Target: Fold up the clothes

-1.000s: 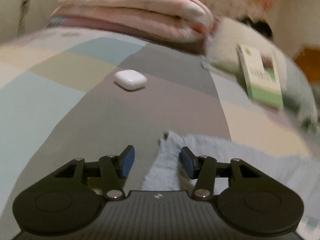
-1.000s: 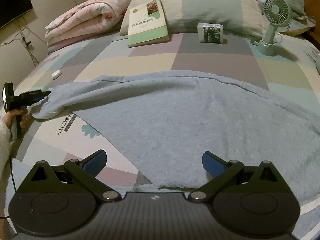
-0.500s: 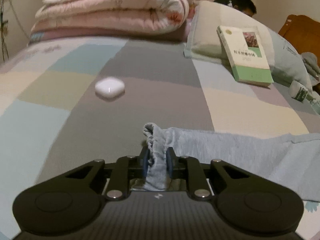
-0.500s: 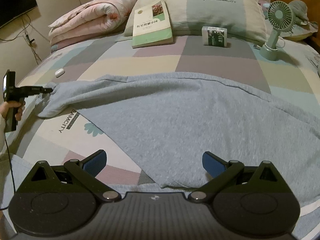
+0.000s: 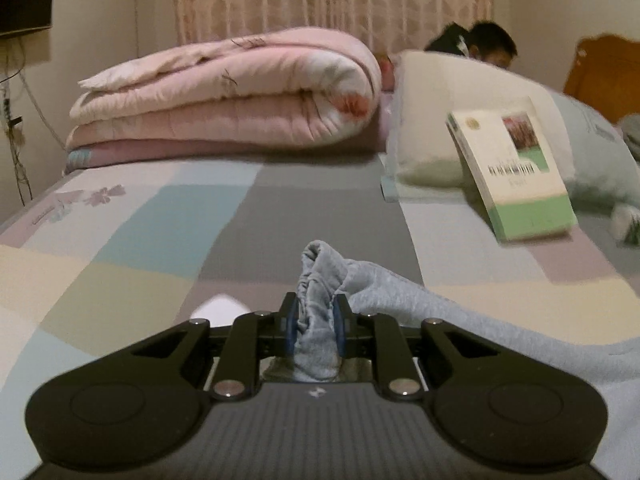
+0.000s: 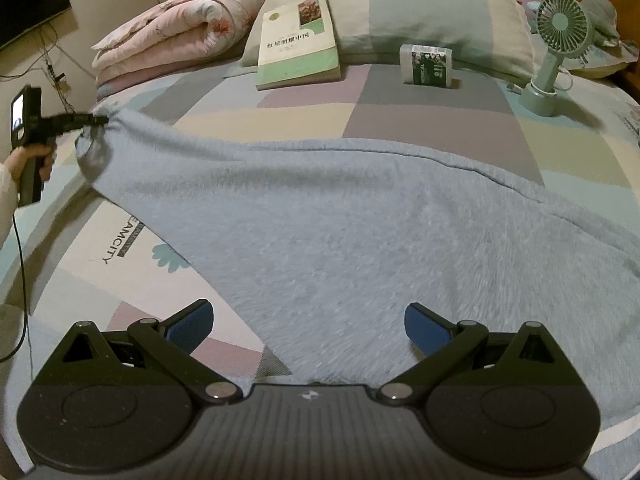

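In the left wrist view, the left gripper (image 5: 313, 330) was seen clamped on the bunched cuff of a pale blue fleecy knit garment (image 5: 472, 320), a puckered tuft of cloth standing up between its blue pads (image 5: 289, 326). From that pinch the sleeve was stretched away to the right, so the long axis of the held part ran sideways from the claw rather than ahead of it. Beyond it, a patchwork bedsheet in pastel squares (image 5: 132, 240) was shown, with a rolled pink floral quilt (image 5: 232, 96) at the back and a white-and-green paperback book (image 5: 516, 172) propped against a pillow. In the right wrist view, the right gripper (image 6: 309, 326) was held with its jaws spread wide and nothing between them, poised low over the near edge of the garment (image 6: 360, 232), whose broad body was spread directly ahead across the bed. At far left the left gripper (image 6: 96, 121) was seen lifting the sleeve end clear of the sheet, gripped by a hand (image 6: 30, 160). A small green desk fan (image 6: 556, 52) and a small boxed packet (image 6: 427, 66) were placed near the pillow. The sleeve end was judged to lie with the left hand, so carrying it across toward the body would fall to that side, the hem being nearer the right.
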The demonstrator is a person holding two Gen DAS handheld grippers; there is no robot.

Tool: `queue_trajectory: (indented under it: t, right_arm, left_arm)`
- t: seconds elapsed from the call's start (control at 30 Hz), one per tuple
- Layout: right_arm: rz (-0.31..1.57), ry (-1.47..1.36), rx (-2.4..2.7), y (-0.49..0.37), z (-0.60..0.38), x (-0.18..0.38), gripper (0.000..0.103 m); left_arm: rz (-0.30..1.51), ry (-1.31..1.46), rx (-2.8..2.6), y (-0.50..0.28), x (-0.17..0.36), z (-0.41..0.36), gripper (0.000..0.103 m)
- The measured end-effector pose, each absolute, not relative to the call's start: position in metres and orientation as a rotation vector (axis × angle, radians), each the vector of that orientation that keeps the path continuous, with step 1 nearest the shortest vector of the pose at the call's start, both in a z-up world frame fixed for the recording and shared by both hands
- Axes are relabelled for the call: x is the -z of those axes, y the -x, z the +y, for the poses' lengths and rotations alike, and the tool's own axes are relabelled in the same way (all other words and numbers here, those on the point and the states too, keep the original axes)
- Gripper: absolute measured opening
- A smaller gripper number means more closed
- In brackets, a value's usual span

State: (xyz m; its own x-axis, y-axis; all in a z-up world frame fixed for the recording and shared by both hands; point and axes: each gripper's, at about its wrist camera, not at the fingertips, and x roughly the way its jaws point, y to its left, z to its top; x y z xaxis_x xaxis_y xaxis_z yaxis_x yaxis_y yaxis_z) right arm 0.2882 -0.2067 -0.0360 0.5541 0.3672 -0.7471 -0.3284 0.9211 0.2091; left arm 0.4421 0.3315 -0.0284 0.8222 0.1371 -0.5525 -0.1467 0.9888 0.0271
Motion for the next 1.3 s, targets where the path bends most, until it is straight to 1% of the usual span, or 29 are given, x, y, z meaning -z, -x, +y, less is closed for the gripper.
queue_trajectory:
  t: [0.13,0.23,0.27,0.3,0.43,0.47,0.53,0.63,0.77,0.8,0.87,1.0,1.03,1.07,1.13,1.2,1.23,1.27,1.3]
  right_arm:
    - [0.904,-0.050,-0.410,-0.294,-0.206,0.042,0.103]
    - [0.911,-0.048,-0.413,-0.293,-0.204,0.045,0.103]
    - [0.913,-0.048,-0.415,-0.293,-0.204,0.046,0.103]
    - [0.915,-0.048,-0.417,-0.293,-0.204,0.046,0.103]
    - [0.917,-0.044,-0.422,-0.292,-0.203,0.046,0.103]
    - [0.917,-0.044,-0.423,-0.292,-0.202,0.046,0.103]
    - [0.920,-0.049,-0.424,-0.294,-0.201,0.046,0.103]
    - [0.921,-0.053,-0.434,-0.294,-0.199,0.046,0.103]
    - [0.924,-0.064,-0.447,-0.294,-0.197,0.046,0.103]
    - [0.925,-0.064,-0.446,-0.294,-0.196,0.045,0.103]
    - [0.924,-0.061,-0.449,-0.293,-0.195,0.045,0.103]
    - [0.920,-0.052,-0.452,-0.289,-0.197,0.044,0.103]
    - [0.920,-0.049,-0.445,-0.289,-0.199,0.044,0.103]
    - [0.918,-0.046,-0.434,-0.288,-0.202,0.045,0.103]
    - [0.905,-0.041,-0.388,-0.289,-0.210,0.046,0.103]
    - [0.892,-0.046,-0.336,-0.290,-0.219,0.048,0.103]
    - [0.891,-0.051,-0.312,-0.291,-0.224,0.050,0.103]
    - [0.897,-0.057,-0.290,-0.293,-0.227,0.055,0.103]
    - [0.903,-0.063,-0.267,-0.296,-0.231,0.059,0.103]
  left_arm:
    - [0.604,0.024,-0.183,-0.455,0.035,0.334,0.017]
    - [0.617,0.029,-0.207,-0.465,0.040,0.335,0.020]
    - [0.621,0.030,-0.215,-0.468,0.041,0.336,0.027]
    - [0.625,0.032,-0.223,-0.471,0.043,0.336,0.029]
    - [0.614,0.012,-0.285,-0.475,0.043,0.340,0.030]
    - [0.606,0.002,-0.305,-0.475,0.041,0.341,0.037]
    - [0.597,0.010,-0.329,-0.472,0.038,0.345,0.042]
    - [0.604,0.036,-0.279,-0.463,0.033,0.343,0.043]
    - [0.661,0.029,-0.084,-0.447,0.040,0.318,0.046]
    - [0.675,0.013,-0.022,-0.444,0.044,0.309,0.048]
    - [0.693,-0.026,0.086,-0.437,0.054,0.291,0.048]
    - [0.750,-0.085,0.124,-0.428,0.078,0.279,0.048]
    - [0.763,-0.089,0.103,-0.425,0.082,0.282,0.050]
    - [0.762,-0.084,0.085,-0.420,0.084,0.286,0.054]
    - [0.762,-0.080,0.057,-0.411,0.087,0.290,0.056]
    - [0.768,-0.103,0.071,-0.411,0.077,0.270,0.059]
    - [0.770,-0.114,0.077,-0.410,0.072,0.260,0.059]
    - [0.773,-0.125,0.084,-0.410,0.068,0.250,0.054]
    - [0.776,-0.137,0.091,-0.410,0.063,0.240,0.054]
